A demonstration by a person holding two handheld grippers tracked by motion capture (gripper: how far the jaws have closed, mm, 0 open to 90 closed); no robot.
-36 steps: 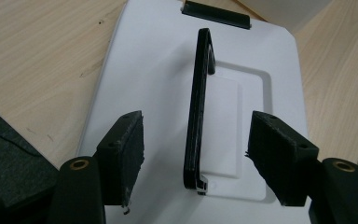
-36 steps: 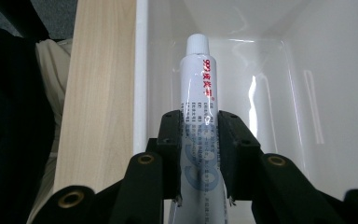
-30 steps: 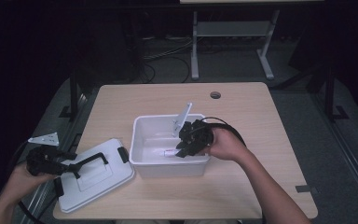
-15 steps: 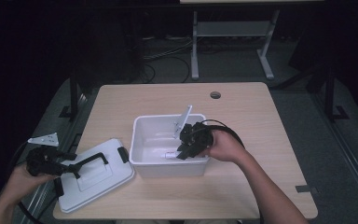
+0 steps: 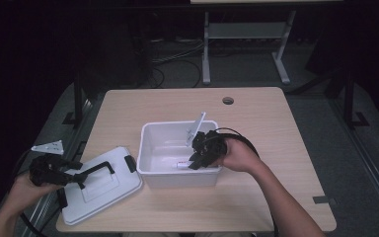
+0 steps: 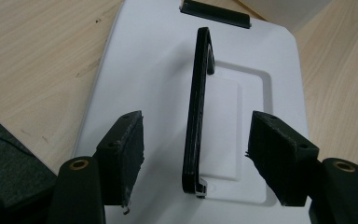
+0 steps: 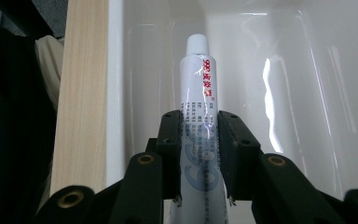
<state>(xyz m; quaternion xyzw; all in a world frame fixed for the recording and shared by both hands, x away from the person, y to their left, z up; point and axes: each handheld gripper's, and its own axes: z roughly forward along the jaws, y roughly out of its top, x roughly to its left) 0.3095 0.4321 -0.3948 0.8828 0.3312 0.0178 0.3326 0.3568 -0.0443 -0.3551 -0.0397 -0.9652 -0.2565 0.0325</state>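
A white tube [image 7: 199,116] with red print, capped, lies inside the white bin [image 7: 307,56].

- Table [image 5: 276,128]: pale wood-grain top, matt.
- Bin [image 5: 150,148]: white plastic, glossy inside.
- Lid [image 6: 135,70]: white plastic, smooth; its handle [image 6: 196,116] black, matt.
- Tube [image 7: 198,93]: shiny white plastic, printed.
- Left gripper's pads [image 6: 123,154]: black, rough.

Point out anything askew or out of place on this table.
The lid lies askew at the table's near left corner, its corner overhanging the edge, with the left tongs open around its black handle. Nothing is spilled. The right tongs hold a tube inside the bin.
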